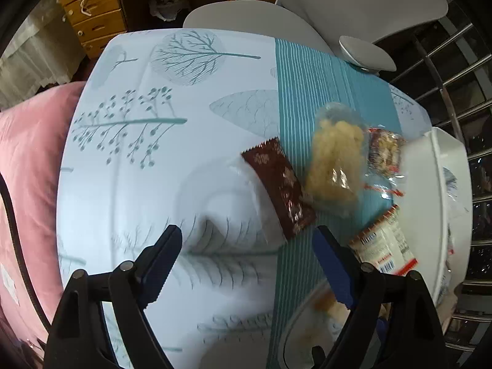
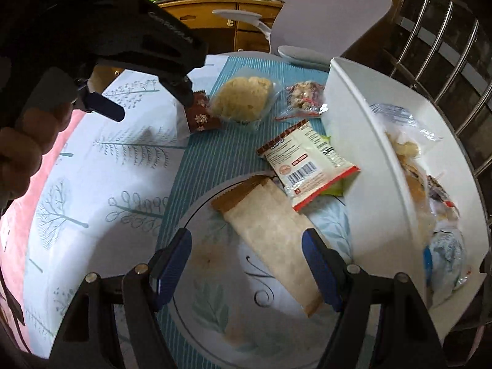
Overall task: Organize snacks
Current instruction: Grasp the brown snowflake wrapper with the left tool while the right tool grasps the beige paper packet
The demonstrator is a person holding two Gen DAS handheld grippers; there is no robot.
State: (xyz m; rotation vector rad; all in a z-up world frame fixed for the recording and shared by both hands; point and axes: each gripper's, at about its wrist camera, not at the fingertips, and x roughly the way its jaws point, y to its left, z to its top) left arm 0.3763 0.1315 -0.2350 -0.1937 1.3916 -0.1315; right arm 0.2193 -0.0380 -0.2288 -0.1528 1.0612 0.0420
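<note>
Blue-padded fingers of the left gripper (image 1: 247, 253) stand wide apart with nothing between them, tilted down over the desk covered in a pale tree-print cloth (image 1: 129, 160) with a teal striped runner (image 1: 310, 92). Just ahead of them lies a dark red foil snack packet (image 1: 278, 186); to its right, a clear bag of pale yellow puffed snacks (image 1: 335, 161), then a clear packet of brown nuts (image 1: 384, 150) beside the white plastic bin (image 1: 427, 184). A white and red printed sachet (image 1: 382, 244) lies just past the right finger. In the right wrist view, the right gripper (image 2: 247, 263) hangs low over a round floral plate (image 2: 215, 292), its fingers spread wide to either side of a long beige paper-wrapped snack bar (image 2: 270, 233) that lies on the plate; they grip nothing. The white and red sachet (image 2: 307, 163) overlaps the bar's far end. The bin (image 2: 363, 153) at right holds several wrapped snacks. At upper left the left gripper (image 2: 147, 98) shows, a bare hand (image 2: 27, 141) around its handle, open above the red packet (image 2: 201, 117).
</note>
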